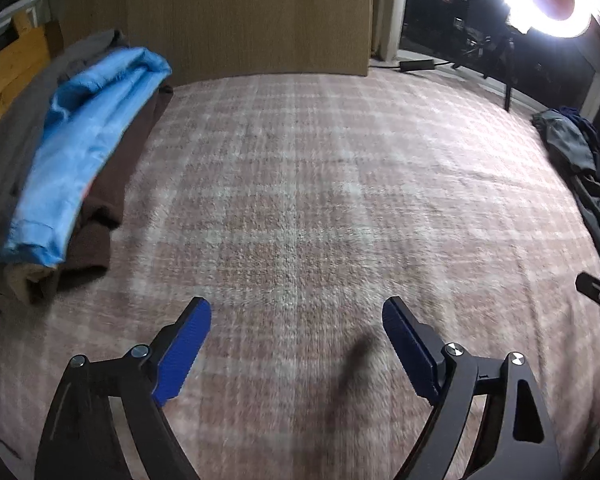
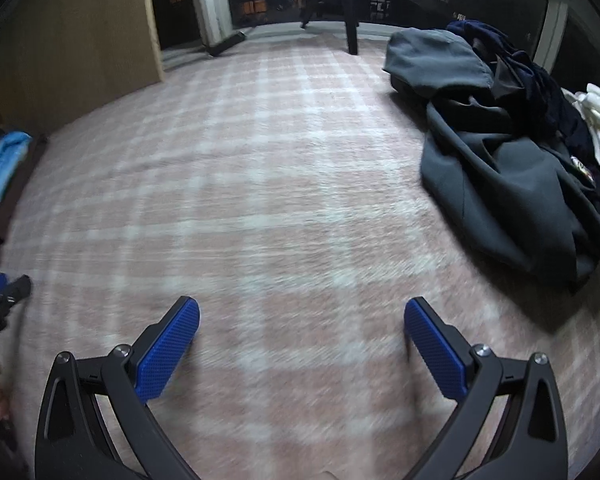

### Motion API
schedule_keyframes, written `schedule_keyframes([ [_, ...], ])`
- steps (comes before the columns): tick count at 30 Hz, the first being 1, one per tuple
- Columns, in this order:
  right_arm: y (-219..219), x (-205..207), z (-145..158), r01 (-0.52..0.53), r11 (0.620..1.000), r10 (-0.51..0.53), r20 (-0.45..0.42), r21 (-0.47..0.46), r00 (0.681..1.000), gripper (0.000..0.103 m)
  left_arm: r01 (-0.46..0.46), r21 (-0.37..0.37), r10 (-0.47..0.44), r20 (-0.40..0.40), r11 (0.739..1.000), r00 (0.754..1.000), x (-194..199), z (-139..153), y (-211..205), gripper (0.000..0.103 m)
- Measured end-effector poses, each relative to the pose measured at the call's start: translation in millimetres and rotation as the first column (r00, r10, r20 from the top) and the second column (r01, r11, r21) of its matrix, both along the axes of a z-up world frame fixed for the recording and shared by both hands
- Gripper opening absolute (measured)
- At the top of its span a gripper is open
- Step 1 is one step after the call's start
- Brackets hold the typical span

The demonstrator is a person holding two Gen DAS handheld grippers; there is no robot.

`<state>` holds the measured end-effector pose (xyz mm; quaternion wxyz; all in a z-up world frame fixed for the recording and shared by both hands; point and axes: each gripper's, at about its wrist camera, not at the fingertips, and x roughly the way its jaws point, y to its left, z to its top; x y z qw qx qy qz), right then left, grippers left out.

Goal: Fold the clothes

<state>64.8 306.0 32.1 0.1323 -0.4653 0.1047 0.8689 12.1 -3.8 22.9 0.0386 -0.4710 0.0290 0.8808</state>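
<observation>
Through the left wrist camera, the left gripper [image 1: 296, 312] is hovering over a pink plaid blanket [image 1: 308, 184] with its jaws spread wide and nothing lying between them. Ahead of the jaws and off to their left, a stack of folded clothes [image 1: 80, 168] is sitting on the blanket: a bright blue garment [image 1: 84, 136] is lying on top, a brown one [image 1: 108, 200] is showing beneath it, and grey fabric is lying along the stack's far left side. Far to the right of the jaws, a dark heap of clothes [image 1: 580, 160] is resting at the blanket's edge, and part of the other gripper is poking in at the right border. A wooden panel [image 1: 220, 16] is standing beyond the blanket, straight ahead.

Through the right wrist camera, the right gripper [image 2: 302, 312] is likewise holding its jaws wide apart over the same blanket [image 2: 280, 180], gripping nothing. Ahead and to the right of the jaws, the unfolded pile [image 2: 508, 168] is lying well apart from them: a grey garment [image 2: 500, 192] is slumping in front, navy pieces [image 2: 540, 80] are lying behind it, and something white [image 2: 596, 120] is showing at the far right. Far left of the jaws, the blue garment [image 2: 0, 168] is just peeking in.
</observation>
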Motion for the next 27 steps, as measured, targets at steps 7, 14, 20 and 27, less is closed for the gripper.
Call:
schedule_keyframes([
  [7,-36.9,35.3,74.4,-0.037,0.998,0.045,-0.161,0.053,0.986,0.103,0.022,0.003,-0.021,-0.159,1.000,0.987,38.1,87.1,-14.3,0.087],
  [14,-61.5,71.9,142.4,-0.036,0.998,0.051,-0.295,0.056,0.954,0.103,0.009,0.008,-0.007,-0.292,1.000,0.956,76.4,158.0,-35.4,0.087],
  [20,-66.6,105.5,181.9,-0.013,0.998,0.035,-0.366,0.064,0.930,0.103,-0.013,0.000,0.012,-0.388,1.000,0.922,109.0,201.5,-47.2,0.087],
  [27,-73.7,138.9,206.2,0.024,0.995,0.019,-0.409,0.101,0.912,0.103,0.006,0.018,0.003,-0.440,1.000,0.898,130.5,222.0,-52.1,0.088],
])
